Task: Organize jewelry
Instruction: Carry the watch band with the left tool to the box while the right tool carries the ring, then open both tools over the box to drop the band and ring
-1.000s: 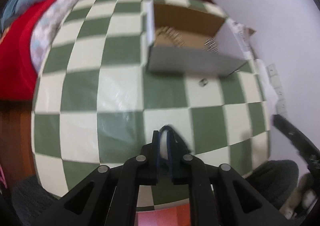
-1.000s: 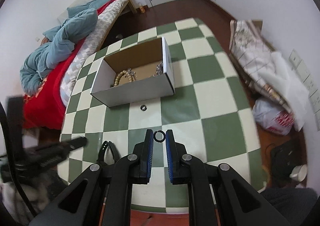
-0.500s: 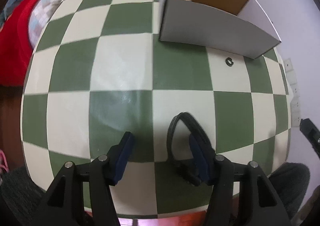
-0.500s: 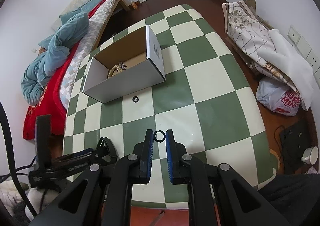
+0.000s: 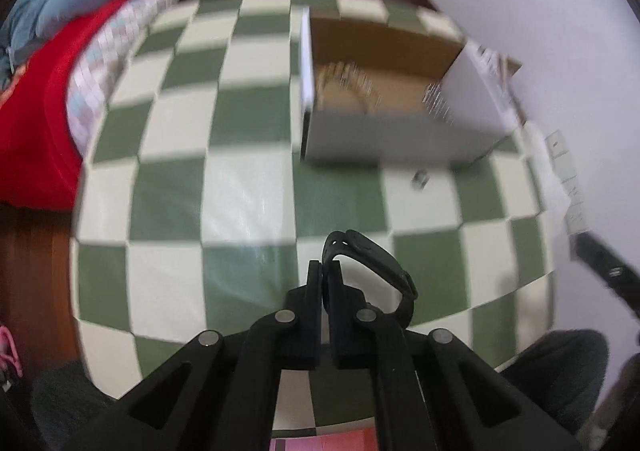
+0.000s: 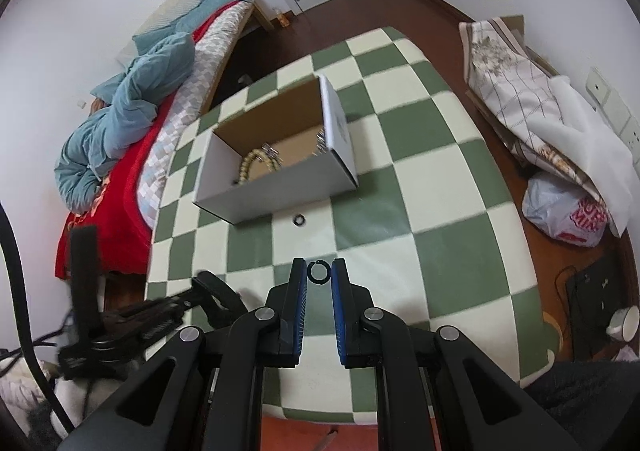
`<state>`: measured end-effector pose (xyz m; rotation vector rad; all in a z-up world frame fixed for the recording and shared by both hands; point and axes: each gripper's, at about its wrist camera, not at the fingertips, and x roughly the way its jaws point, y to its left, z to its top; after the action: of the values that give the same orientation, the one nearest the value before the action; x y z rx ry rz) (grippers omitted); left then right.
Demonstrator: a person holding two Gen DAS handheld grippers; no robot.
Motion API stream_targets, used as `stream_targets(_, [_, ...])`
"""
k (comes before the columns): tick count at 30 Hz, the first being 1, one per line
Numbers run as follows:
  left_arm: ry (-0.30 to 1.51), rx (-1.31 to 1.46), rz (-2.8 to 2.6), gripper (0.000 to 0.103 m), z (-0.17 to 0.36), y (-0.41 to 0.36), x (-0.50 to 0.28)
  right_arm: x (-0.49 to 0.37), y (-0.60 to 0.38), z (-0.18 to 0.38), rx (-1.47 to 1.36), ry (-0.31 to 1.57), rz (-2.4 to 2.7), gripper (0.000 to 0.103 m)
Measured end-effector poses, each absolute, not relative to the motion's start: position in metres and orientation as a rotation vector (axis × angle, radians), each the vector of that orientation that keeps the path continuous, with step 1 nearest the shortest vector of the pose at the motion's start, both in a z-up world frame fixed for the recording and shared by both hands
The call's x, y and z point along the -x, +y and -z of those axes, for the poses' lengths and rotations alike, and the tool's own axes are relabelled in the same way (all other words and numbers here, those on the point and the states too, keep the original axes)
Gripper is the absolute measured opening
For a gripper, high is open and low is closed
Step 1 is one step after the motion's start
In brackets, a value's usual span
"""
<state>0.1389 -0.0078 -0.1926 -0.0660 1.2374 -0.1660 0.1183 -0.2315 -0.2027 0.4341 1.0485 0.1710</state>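
One ring (image 6: 319, 272) between right claw (image 6: 319, 279) fingers

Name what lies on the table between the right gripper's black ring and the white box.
In the right wrist view, one small dark ring lies on a cream square between the black ring held by the right gripper and the white box.

The green-and-cream checkered table (image 6: 432, 155) carries an open cardboard box (image 6: 280, 187) and a small ring (image 6: 299, 220).

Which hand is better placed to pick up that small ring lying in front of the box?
Neither is free. Left tool is shut on the black band; right tool holds a black ring. Right sits nearer the small ring by the box.
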Motion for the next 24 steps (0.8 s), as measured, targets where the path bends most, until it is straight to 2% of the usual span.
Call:
stream_targets(7, [1.097, 0.069, 0.23, 0.0, 0.118, -0.005, -0.207, -0.161, -0.218, 0.176, -0.407, 1.0, -0.214, 0.013])
stream_targets(11, [1.09, 0.03, 0.233, 0.0, 0.119, -0.014, -0.249, -0.205, -0.205, 0.167, -0.362, 0.991, -0.236, 0.013])
stream_targets(15, [1.153, 0.014, 0.236, 0.001, 0.142, -0.017, -0.289, -0.254, -0.191, 0.174, -0.32, 1.031, -0.257, 0.013])
stream_targets(22, [1.232, 0.034, 0.165, 0.009, 0.168, -0.013, -0.318, -0.32, -0.189, 0.203, -0.359, 1.147, -0.272, 0.016])
stream_targets(23, [1.226, 0.022, 0.139, 0.019, 0.169, -0.012, -0.319, -0.326, -0.192, 0.206, -0.372, 1.158, -0.272, 0.019])
stream_targets(24, [1.224, 0.012, 0.124, 0.039, 0.169, -0.013, -0.319, -0.328, -0.194, 0.208, -0.371, 1.159, -0.26, 0.033])
